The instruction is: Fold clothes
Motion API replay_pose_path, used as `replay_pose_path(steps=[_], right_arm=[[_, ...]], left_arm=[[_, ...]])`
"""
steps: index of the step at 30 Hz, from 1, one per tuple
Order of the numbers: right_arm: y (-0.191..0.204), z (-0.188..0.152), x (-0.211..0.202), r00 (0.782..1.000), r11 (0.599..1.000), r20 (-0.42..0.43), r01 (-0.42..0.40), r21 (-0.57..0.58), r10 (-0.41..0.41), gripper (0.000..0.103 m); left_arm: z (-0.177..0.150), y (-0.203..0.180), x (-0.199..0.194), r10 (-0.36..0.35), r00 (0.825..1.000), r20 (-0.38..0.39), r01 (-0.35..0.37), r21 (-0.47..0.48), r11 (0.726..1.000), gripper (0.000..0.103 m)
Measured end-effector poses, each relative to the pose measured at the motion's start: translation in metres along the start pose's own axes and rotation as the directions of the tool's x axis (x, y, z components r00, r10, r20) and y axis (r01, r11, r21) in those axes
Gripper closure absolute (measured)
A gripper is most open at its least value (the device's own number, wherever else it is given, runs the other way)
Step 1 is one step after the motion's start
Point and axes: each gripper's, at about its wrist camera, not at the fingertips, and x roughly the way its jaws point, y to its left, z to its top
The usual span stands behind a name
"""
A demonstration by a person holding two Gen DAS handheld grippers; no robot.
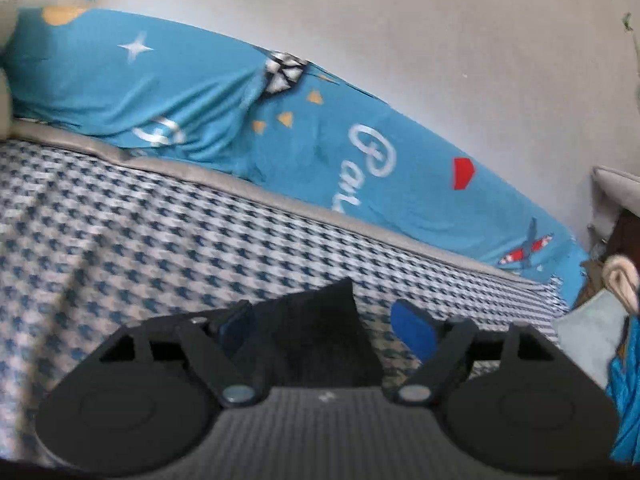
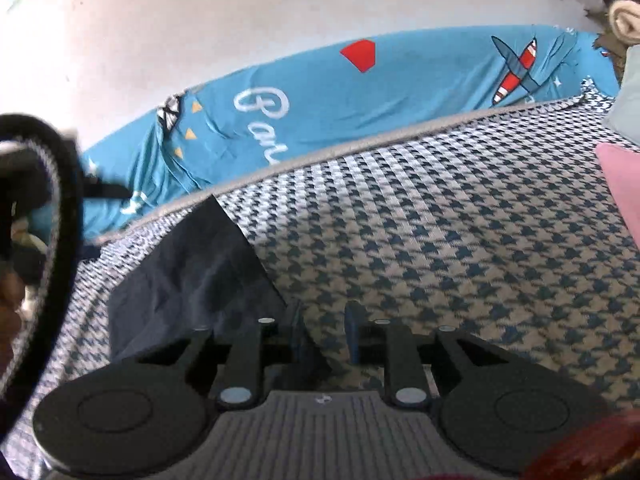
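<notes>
Two low, close wrist views, both facing the blue sheet (image 1: 224,128).

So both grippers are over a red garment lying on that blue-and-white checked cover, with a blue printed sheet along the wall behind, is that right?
Not quite: the garment is dark navy, not red, as the right wrist view shows. The rest holds: the left gripper and right gripper are over it on the checked cover, with the blue printed sheet along the wall behind.

- A bed is carrying everything, spread with a blue-and-white houndstooth cover (image 2: 440,220) edged in grey piping.
- A dark navy garment (image 2: 192,264) is lying flat on the cover, one corner pointing toward the piping.
- A pink cloth (image 2: 620,184) is resting at the cover's right edge.
- A bright blue printed sheet (image 1: 200,92) is running along the wall side.
</notes>
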Motion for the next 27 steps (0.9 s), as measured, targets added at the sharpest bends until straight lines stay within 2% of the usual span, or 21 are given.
replay_pose_path(steps=[4,8,11,19,23,27], right_arm=[[-0.003,0.021,-0.002,0.991,0.99,-0.023,-0.129,-0.052,0.128,0.081],[0.006,0.035,0.002,0.953,0.938,-0.085,-0.302,-0.173,0.291,0.081],[0.017,0.036,0.015,0.934,0.904,-0.126,-0.356,-0.234,0.335,0.081],[0.036,0.042,0.051,0.928,0.902,-0.113,-0.371,-0.222,0.354,0.081],[0.043,0.049,0.07,0.928,0.907,-0.112,-0.37,-0.199,0.355,0.081],[0.05,0.051,0.088,0.93,0.912,-0.12,-0.364,-0.19,0.346,0.081]], left_arm=[[-0.004,0.021,-0.008,0.12,0.992,-0.036,-0.119,0.019,0.993,0.02],[-0.007,0.051,-0.008,0.172,0.982,-0.082,-0.175,-0.03,0.984,0.02],[-0.009,0.067,-0.008,0.197,0.974,-0.109,-0.203,-0.046,0.978,0.02],[-0.016,0.075,0.015,0.261,0.956,-0.136,-0.269,-0.045,0.962,0.02],[-0.019,0.076,0.022,0.276,0.952,-0.134,-0.284,-0.048,0.958,0.014],[-0.02,0.081,0.029,0.291,0.944,-0.154,-0.305,-0.07,0.95,0.014]])
